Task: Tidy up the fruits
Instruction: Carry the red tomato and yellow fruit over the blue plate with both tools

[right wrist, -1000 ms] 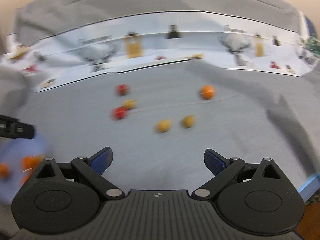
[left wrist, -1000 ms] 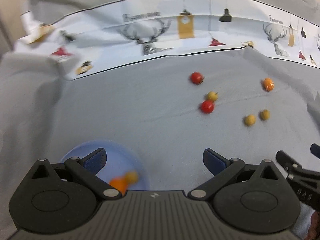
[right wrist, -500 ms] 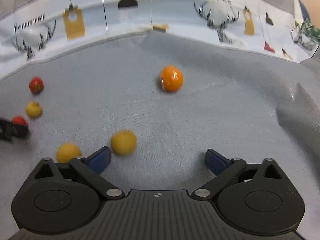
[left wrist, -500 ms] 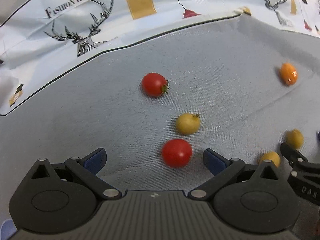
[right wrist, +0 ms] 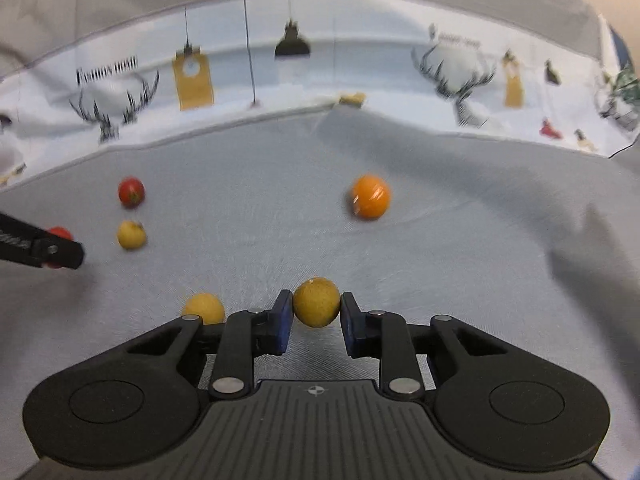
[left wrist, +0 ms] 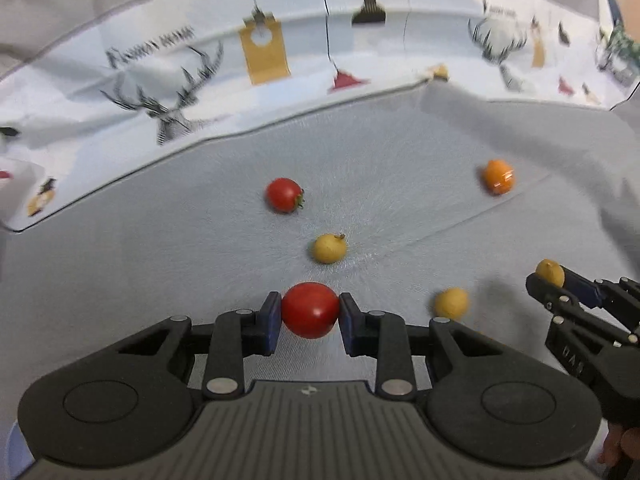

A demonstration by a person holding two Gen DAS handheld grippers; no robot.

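Six small round fruits are counted on the grey woven cloth [left wrist: 160, 264]. Two glossy red cherry tomatoes are seen: one [left wrist: 310, 310] pinched in the left gripper [left wrist: 308, 322], one [left wrist: 284, 195] lying farther back. Three dull yellow round fruits are tallied: one with a stem [left wrist: 329, 248] mid-cloth, one [left wrist: 451, 303] lying loose, one [right wrist: 316, 301] clamped in the right gripper [right wrist: 314, 322]. A single bright orange round fruit [left wrist: 497, 176] is counted. Two black two-finger grippers are seen in all.
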